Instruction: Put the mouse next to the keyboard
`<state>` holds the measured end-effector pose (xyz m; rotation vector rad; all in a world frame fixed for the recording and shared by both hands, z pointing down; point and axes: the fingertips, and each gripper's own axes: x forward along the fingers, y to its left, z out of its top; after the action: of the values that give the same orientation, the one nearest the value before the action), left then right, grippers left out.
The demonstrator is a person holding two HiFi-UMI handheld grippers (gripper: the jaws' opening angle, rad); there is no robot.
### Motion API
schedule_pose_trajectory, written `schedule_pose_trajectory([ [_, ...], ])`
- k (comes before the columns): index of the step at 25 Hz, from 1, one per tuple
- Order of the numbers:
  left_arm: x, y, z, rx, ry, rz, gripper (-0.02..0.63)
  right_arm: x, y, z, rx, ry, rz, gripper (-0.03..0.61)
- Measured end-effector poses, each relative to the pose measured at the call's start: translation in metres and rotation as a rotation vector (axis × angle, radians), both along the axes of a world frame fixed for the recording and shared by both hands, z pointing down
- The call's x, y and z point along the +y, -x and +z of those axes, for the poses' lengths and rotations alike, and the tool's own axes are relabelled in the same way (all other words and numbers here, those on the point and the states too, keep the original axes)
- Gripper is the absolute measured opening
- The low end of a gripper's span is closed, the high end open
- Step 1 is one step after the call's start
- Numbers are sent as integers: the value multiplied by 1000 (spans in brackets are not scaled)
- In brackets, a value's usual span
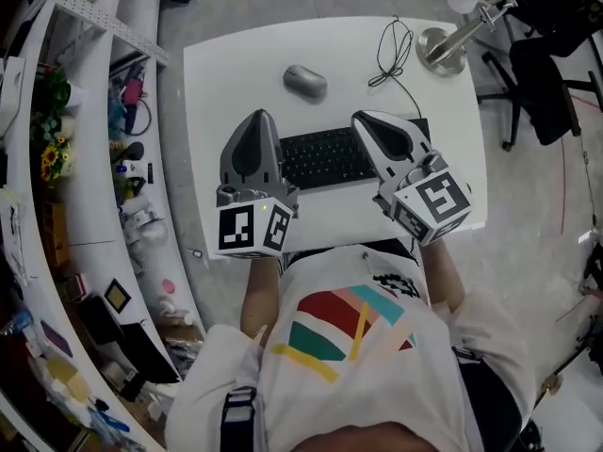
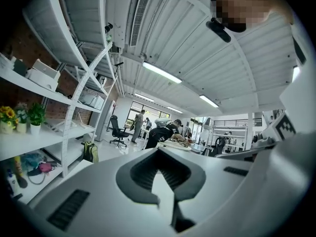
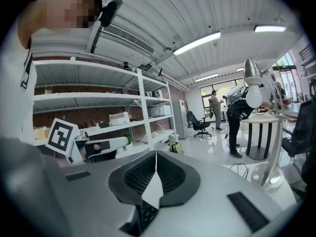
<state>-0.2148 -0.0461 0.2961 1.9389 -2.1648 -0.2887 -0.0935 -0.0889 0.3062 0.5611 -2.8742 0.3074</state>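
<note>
Judging by its look, the small grey oval plastic mouse [image 1: 305,81] should be light, rigid and smooth-shelled, so prob. slippery. Take it across the narrow flanks, pads low on the sides, not over the domed top. It lies on the white rounded-corner table [image 1: 236,73], beyond the far edge of the flat black keyboard [image 1: 325,156] and apart from it, w/ nothing touching it.

Your left gripper [image 1: 257,118] and right gripper [image 1: 364,119] both hang over the keyboard. Each is clenched w/ nothing between the jaws, so you'd need to spread one before reaching.

Only the head view gives you the mouse, plus a thin black cable [image 1: 391,55] and a silver desk lamp [image 1: 452,36] at the far right. The gripper views miss the mouse, but they show the jaw seams closed: left gripper [image 2: 163,191], right gripper [image 3: 155,179].
</note>
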Motion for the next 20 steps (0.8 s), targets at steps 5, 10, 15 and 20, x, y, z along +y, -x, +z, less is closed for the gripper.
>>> schedule_pose_trajectory([
  [5,-8,14,17,7,46,-33,44,-27,37,25,91,-16,-43,65],
  [10,-23,28,40,-14,86,-41,44,-66,82,77,185,13,-63,322],
  [15,-32,41,70,58,136,-59,44,-93,114,157,423,-42,-139,328],
  [20,-34,62,98,103,185,-107,44,-102,137,201,482,40,-196,328],
])
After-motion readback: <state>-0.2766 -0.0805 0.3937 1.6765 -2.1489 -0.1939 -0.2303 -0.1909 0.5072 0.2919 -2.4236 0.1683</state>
